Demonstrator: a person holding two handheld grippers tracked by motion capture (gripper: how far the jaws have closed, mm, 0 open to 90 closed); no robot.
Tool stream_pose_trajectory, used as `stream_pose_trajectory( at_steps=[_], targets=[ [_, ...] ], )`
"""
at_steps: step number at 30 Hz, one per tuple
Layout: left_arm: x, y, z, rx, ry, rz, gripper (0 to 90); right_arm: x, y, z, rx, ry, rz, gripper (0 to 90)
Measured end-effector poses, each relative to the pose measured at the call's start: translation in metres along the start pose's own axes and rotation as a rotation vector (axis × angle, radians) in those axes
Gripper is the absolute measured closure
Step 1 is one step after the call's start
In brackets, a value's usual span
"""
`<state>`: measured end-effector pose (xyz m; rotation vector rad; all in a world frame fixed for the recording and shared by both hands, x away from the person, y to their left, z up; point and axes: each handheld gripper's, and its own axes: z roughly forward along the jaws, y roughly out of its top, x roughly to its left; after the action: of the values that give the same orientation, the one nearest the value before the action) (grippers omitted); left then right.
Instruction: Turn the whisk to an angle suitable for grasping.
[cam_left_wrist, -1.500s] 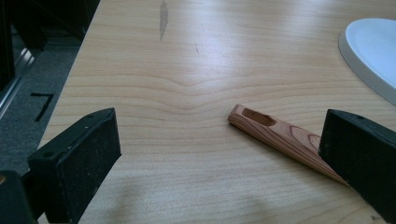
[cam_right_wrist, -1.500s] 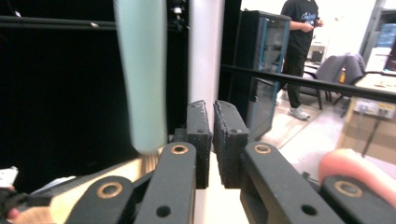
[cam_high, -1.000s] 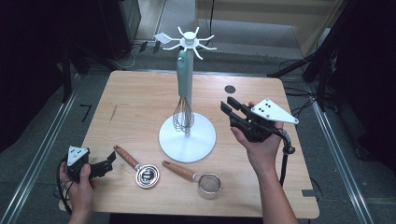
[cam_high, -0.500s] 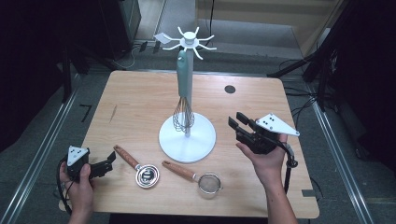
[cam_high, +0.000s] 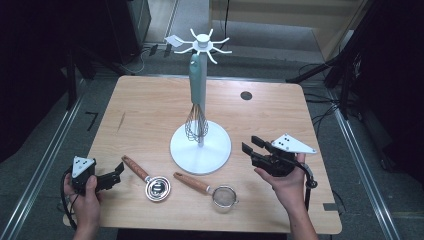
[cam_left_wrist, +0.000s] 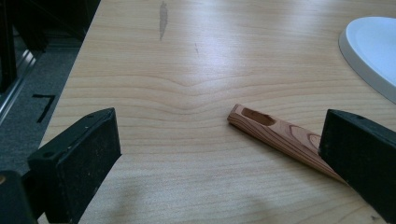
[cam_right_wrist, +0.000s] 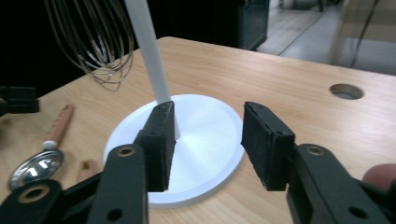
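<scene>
Light wooden table (cam_high: 150, 110) carrying white round-based utensil stand (cam_high: 200, 145), teal-handled wire whisk (cam_high: 196, 100) hanging on it. Wood-handled steel measuring spoon (cam_high: 147, 179) and wood-handled mesh strainer (cam_high: 210, 190) lying in front. Left gripper (cam_high: 112, 175) resting released beside spoon handle. Right gripper (cam_high: 252, 147) hovering released, facing stand base.

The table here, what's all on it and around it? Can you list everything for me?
Table: one, light wood, with a round hole near its far right corner.
Stand: one, white, round base mid-table, pole with hook arms on top.
Whisk: one, pale green handle, wire head, hanging from the stand.
Measuring spoon: one, wooden handle, metal bowl, front left of the stand.
Strainer: one, wooden handle, mesh bowl, front of the stand.
Left gripper: black, open, front-left table edge, held in a hand.
Right gripper: black, open, right of the stand, held in a hand.
</scene>
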<state>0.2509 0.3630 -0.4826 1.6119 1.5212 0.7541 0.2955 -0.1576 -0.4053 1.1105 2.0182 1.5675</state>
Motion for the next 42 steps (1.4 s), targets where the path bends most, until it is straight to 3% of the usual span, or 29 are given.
stream_pose_trajectory(
  at_steps=[2,6,10,13,15,18,20,24,29,42],
  targets=[
    [0.000,0.000,0.000,0.000,0.000,0.001,0.0,-0.002,-0.002,0.000,-0.003,0.032,0.014,58.3],
    [0.000,0.000,0.000,0.000,0.001,0.003,0.0,-0.003,-0.008,-0.001,-0.007,0.039,0.015,65.8],
    [0.000,0.000,0.000,0.000,0.000,0.003,0.0,-0.006,-0.014,0.002,0.033,0.083,0.029,67.2],
    [0.000,0.000,0.000,0.001,0.000,0.004,0.0,-0.003,-0.018,0.008,0.076,0.081,-0.030,64.6],
    [0.000,0.000,0.000,0.003,-0.001,0.008,0.0,0.001,-0.021,0.011,0.099,0.088,-0.065,64.6],
    [0.000,0.000,0.000,0.004,-0.002,0.009,0.0,0.008,-0.025,0.017,0.138,0.095,-0.079,68.0],
    [0.000,0.000,0.000,0.003,-0.002,0.009,0.0,0.013,-0.026,0.020,0.170,0.115,-0.080,68.9],
    [0.000,0.000,0.000,0.003,-0.003,0.007,0.0,0.020,-0.026,0.026,0.232,0.183,-0.010,69.5],
    [0.000,0.000,0.000,0.004,-0.003,0.008,0.0,0.031,-0.028,0.035,0.301,0.185,-0.051,71.1],
    [0.000,0.000,0.000,0.003,-0.003,0.007,0.0,0.058,-0.035,0.058,0.442,0.262,-0.073,73.7]
  ],
)
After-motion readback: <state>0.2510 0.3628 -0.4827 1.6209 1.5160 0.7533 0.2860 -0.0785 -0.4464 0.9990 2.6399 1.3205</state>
